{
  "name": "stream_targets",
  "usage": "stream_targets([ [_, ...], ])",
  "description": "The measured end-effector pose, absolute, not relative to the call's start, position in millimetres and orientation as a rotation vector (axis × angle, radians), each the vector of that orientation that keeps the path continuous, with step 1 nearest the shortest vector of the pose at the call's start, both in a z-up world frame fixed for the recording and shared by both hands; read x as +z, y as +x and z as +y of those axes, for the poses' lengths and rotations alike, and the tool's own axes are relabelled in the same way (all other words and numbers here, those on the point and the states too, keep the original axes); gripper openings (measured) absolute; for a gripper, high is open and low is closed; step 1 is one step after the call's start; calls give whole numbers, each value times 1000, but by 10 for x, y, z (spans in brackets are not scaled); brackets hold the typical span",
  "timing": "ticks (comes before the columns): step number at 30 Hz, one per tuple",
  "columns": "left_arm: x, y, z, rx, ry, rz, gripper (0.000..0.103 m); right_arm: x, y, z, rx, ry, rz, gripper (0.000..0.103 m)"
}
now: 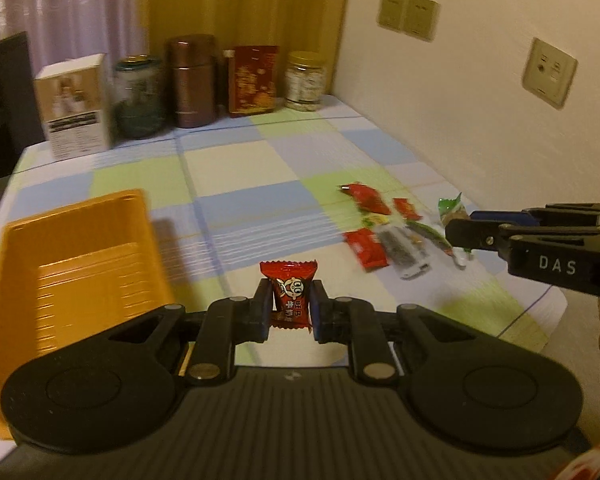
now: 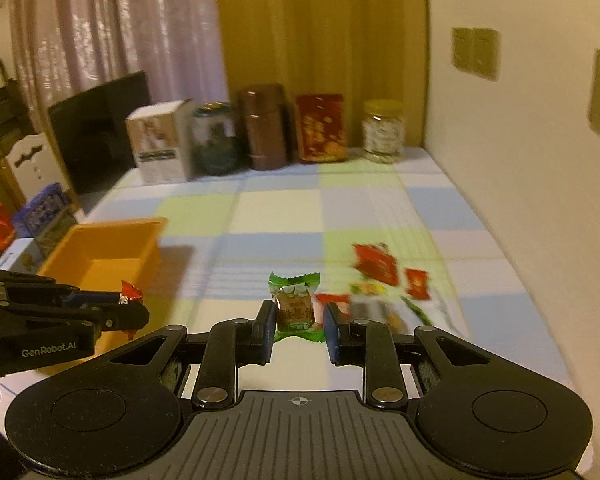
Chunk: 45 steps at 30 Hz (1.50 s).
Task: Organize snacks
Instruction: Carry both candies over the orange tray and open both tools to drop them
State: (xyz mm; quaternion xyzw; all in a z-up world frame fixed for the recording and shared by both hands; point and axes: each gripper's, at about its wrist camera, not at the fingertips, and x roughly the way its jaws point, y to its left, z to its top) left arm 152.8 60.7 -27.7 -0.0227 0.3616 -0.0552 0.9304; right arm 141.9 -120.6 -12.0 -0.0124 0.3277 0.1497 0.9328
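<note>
My left gripper (image 1: 291, 298) is shut on a red wrapped candy (image 1: 290, 294), held upright above the checked tablecloth; it also shows at the left in the right wrist view, left gripper (image 2: 134, 312) with the red candy (image 2: 130, 292) poking out. My right gripper (image 2: 297, 312) is shut on a green wrapped candy (image 2: 296, 308); from the left wrist view the right gripper (image 1: 458, 232) sits at the right with the green candy (image 1: 452, 210) behind its tips. An orange tray (image 1: 72, 280) lies at the left, orange tray (image 2: 104, 252). A pile of snacks (image 1: 388, 232) lies on the cloth, pile of snacks (image 2: 384, 284).
Along the table's back stand a white box (image 1: 74, 108), a green jar (image 1: 138, 98), a brown canister (image 1: 192, 80), a red tin (image 1: 254, 80) and a clear jar (image 1: 305, 82). A wall (image 1: 480, 120) with sockets borders the right side. A dark monitor (image 2: 100, 128) stands at the left.
</note>
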Motion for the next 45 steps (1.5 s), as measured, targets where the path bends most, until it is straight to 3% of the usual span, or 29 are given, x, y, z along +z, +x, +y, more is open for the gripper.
stream_targets([
  [19, -178, 971, 1792, 100, -61, 763, 17, -286, 1459, 251, 562, -30, 735, 26],
  [40, -680, 1268, 2351, 139, -110, 835, 18, -809, 1840, 783, 651, -18, 834, 26],
  [41, -696, 1281, 2361, 140, -111, 837, 22, -832, 1858, 786, 651, -16, 838, 26],
  [42, -712, 1295, 2371, 145, -109, 840, 32, -852, 1873, 789, 650, -14, 842, 26],
  [45, -736, 1297, 2388, 152, -94, 838, 35, -889, 1906, 801, 648, -10, 849, 26],
])
